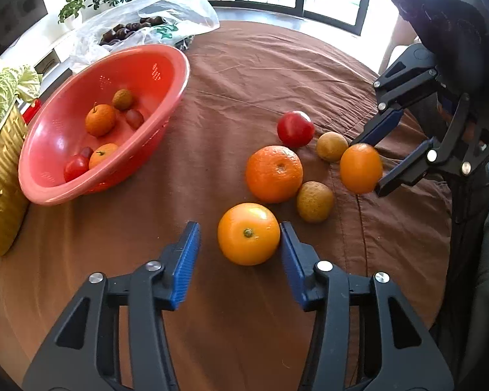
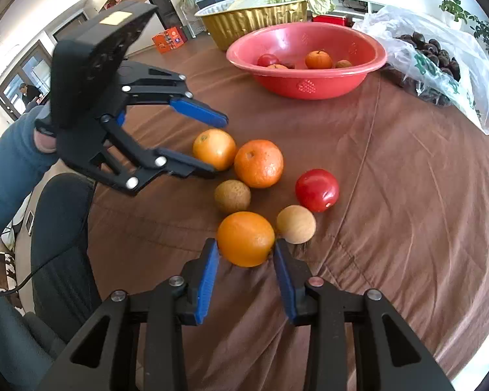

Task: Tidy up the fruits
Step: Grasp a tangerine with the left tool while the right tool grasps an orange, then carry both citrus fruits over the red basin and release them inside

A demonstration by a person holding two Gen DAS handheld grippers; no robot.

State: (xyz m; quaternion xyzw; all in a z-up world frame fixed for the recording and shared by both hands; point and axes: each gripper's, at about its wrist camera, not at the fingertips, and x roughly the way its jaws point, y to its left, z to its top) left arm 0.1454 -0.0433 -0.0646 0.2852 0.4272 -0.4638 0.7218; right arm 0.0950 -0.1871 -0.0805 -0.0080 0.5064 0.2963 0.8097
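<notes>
While the red bowl (image 1: 166, 75) sits at the table's (image 1: 244, 65) far left with a few fruits already in it, six more lie loose on the brown cloth to its right. Nearest the left claw (image 1: 239, 239) is a smooth orange (image 1: 248, 234), resting on the table between the spread fingers; the right pad (image 1: 288, 251) touches or nearly touches its skin, the left pad stands apart, so this claw is released. Beyond lie a mandarin (image 1: 274, 173), a tomato (image 1: 295, 128) and two brown longans (image 1: 315, 201). Furthest right, the right claw (image 2: 245, 254) is clenched on a second orange (image 2: 245, 238); whether it is lifted off the cloth I cannot tell. The bowl lies ahead of that claw, across the table and slightly right, and likely marks where the carry must go. The left claw is the nearer to the bowl.
</notes>
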